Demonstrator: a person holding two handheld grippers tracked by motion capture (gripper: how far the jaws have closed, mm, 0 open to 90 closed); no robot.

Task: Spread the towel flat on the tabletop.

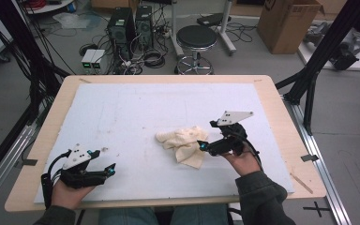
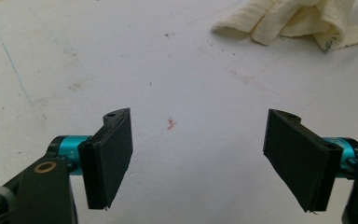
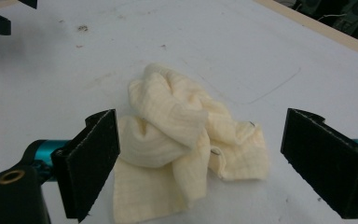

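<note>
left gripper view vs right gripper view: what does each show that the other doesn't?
Left gripper view alone: a small red mark on the white board between its open jaws, cloth lying far off at the top. Right gripper view alone: the table's wooden edge and the crumpled cloth close between its open jaws. Both: the cream cloth, the white board, open black jaws.

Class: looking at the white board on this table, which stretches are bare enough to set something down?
Bare: the far half of the white board behind the crumpled cream cloth, and the middle between the left tongs and the cloth. Crowded: around the cloth, where the open right tongs hover.
</note>
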